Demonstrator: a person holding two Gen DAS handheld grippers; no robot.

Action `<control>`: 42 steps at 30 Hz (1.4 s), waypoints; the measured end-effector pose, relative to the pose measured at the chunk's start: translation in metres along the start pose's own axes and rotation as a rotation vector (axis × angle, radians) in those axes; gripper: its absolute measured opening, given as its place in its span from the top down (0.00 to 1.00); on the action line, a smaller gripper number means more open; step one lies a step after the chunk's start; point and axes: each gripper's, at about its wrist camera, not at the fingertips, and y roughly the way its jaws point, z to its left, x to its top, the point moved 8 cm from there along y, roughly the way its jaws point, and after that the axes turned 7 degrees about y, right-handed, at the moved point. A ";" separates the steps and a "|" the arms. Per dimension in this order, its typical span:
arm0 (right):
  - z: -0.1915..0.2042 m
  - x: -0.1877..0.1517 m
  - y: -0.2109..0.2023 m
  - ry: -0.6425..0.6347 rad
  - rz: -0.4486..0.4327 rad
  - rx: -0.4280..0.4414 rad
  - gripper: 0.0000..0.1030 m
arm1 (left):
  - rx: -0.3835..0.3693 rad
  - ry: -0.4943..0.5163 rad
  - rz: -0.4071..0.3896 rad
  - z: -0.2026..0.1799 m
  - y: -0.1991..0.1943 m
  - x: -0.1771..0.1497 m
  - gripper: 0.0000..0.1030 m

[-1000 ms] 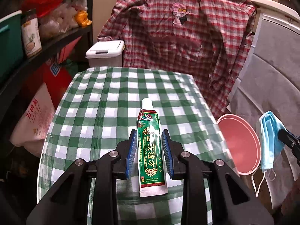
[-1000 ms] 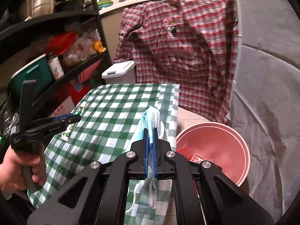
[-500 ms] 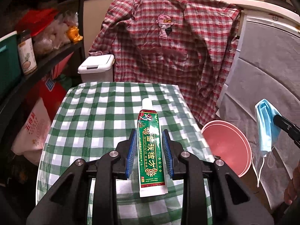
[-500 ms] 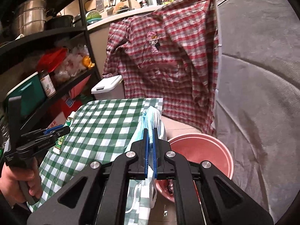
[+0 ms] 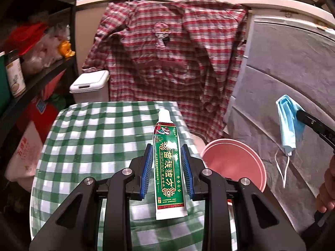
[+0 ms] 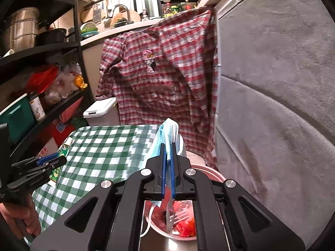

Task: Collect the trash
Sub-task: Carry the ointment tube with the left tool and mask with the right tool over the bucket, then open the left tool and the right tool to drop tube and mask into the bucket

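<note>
1. The left tongs [image 5: 167, 167] are clamped on a green printed ointment tube with a white cap [image 5: 168, 163]. The blue pads sit against its two long edges, the cap points away from the camera, and the flat crimped end hangs back between the arms. The tube is held clear above the surface.
2. The right tongs [image 6: 167, 165] are closed tight on a crumpled pale blue disposable face mask [image 6: 167, 133]. It bunches above the pads, and its white ear loops dangle below them.
3. Under the left tongs lies the green-and-white checked cloth surface [image 5: 94, 138], with no other litter showing on it. Just off its right edge, lower down, stands a round pink plastic basin [image 5: 234, 163].
4. The right wrist view looks into that basin, past the tongs' arms, at red wrappers and white scraps already lying in it. The mask's loops hang over its opening.
5. Step in hand, as I judge it: both pieces of trash are picked up and being carried to the basin.
6. Next move: hold the mask squarely over the opening and part the right tongs. Then bring the tube across from the surface to above the basin and release it there.
7. Watch that the loops do not snag on the pads.
</note>
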 end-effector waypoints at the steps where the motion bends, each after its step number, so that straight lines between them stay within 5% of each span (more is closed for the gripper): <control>1: -0.003 0.001 0.000 0.003 -0.001 -0.004 0.96 | -0.008 0.005 0.002 -0.005 0.002 0.000 0.73; 26: -0.055 0.007 0.042 0.074 0.064 -0.094 0.92 | -0.229 0.133 0.108 -0.138 0.080 -0.003 0.72; 29: -0.061 0.004 0.049 0.104 0.088 -0.088 0.87 | -0.236 0.138 0.111 -0.143 0.085 -0.003 0.54; 32: -0.063 0.003 0.051 0.123 0.095 -0.083 0.73 | -0.247 0.129 0.110 -0.142 0.085 -0.003 0.54; 42: -0.051 0.007 0.034 0.105 0.059 -0.059 0.68 | -0.226 0.159 0.070 -0.123 0.053 0.003 0.54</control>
